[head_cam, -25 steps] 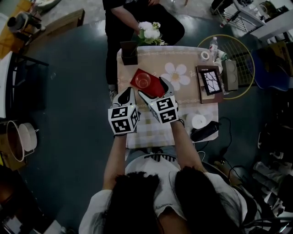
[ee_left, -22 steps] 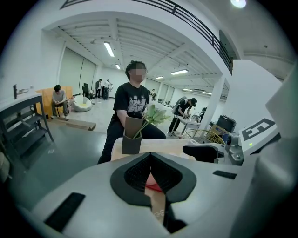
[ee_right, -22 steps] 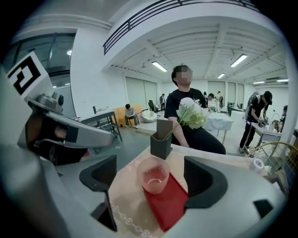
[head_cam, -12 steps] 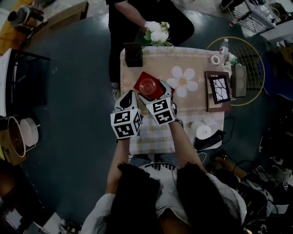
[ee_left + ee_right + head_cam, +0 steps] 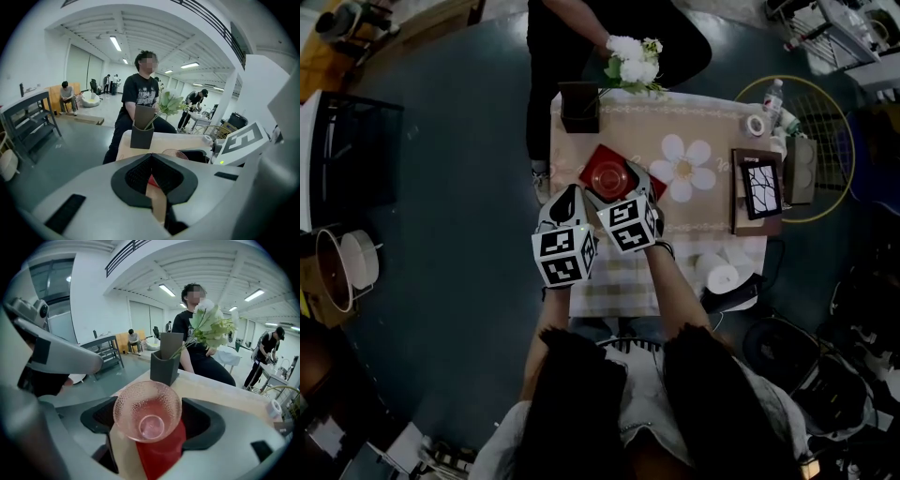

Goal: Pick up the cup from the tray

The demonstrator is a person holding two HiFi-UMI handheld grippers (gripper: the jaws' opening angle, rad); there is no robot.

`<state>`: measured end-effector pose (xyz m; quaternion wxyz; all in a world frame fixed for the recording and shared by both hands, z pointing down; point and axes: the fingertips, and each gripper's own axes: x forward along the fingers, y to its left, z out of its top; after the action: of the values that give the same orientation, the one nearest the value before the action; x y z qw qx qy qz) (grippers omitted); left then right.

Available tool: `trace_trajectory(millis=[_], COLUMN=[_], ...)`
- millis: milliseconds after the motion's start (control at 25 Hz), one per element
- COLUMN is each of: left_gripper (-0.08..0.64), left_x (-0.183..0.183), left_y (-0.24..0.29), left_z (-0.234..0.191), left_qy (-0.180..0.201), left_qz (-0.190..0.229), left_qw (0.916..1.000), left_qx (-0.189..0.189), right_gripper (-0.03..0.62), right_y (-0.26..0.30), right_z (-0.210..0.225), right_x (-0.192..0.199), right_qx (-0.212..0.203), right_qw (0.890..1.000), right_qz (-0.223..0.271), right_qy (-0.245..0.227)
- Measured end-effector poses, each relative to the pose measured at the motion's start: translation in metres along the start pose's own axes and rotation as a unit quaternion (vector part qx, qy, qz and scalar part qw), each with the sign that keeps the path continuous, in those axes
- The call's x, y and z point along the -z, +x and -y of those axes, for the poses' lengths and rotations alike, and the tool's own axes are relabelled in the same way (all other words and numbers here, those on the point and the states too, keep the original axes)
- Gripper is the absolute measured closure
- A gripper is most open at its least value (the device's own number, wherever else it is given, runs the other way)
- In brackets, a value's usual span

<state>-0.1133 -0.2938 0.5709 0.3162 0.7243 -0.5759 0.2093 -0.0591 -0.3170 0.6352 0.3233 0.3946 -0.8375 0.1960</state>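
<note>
Left gripper [image 5: 151,161] first: its jaws are pressed together with nothing in them. In the head view it sits just left of centre, beside the near-left corner of the red tray [image 5: 602,161]. At centre, the cup [image 5: 147,420] (clear, dimpled, tinted pink by the red beneath it) stands on that tray. Your right gripper [image 5: 148,414] has its jaws spread, one on either side of the cup, with the pads right at its rim. I can't tell whether they bear on it yet.

The likely trouble is the cup's shape. Its wall flares and looks slick, so a pinch high on the rim could squirt it upward or tip it toward you. Seat the pads lower before you squeeze. The tray looks light and lies askew, so a sideways drag might carry it along. Your idle gripper is close enough to bump on the lift.

The table [image 5: 712,122] wears a beige cloth with a white flower print, checked at the near end. A dark holder [image 5: 580,107] stands at the table's upper left with white flowers [image 5: 634,67] beside it. A picture frame [image 5: 761,190] lies at the right and a paper roll [image 5: 722,278] at the lower right. The floor around the table is dark. A person in black [image 5: 581,37] stands at the top of the frame, and the gripper views show a bright hall with strip lights.
</note>
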Motion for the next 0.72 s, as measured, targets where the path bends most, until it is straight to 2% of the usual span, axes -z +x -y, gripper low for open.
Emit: trace_trajectory(millis=[200,560,720], left_gripper=[0.554,0.554,0.554], left_x=[0.003,0.000,-0.003], left_y=[-0.001,-0.011,-0.015], left_z=[-0.004,-0.003,0.005], left_qy=[-0.017,-0.010,-0.006], left_qz=[-0.003,0.002,0.006], left_qw=[0.9999,1.0000,0.9999], left_qx=[-0.002,0.001,0.012], right_gripper=[0.190,0.193,0.193], right_y=[0.003,-0.011,-0.031], right_z=[-0.003,0.002,0.011], right_x=[0.004,-0.005,-0.007], right_qx=[-0.005,0.006,0.025], right_qw=[1.000,1.000,1.000], right_qz=[-0.012,0.001,0.007], right_qy=[-0.006,-0.002,0.004])
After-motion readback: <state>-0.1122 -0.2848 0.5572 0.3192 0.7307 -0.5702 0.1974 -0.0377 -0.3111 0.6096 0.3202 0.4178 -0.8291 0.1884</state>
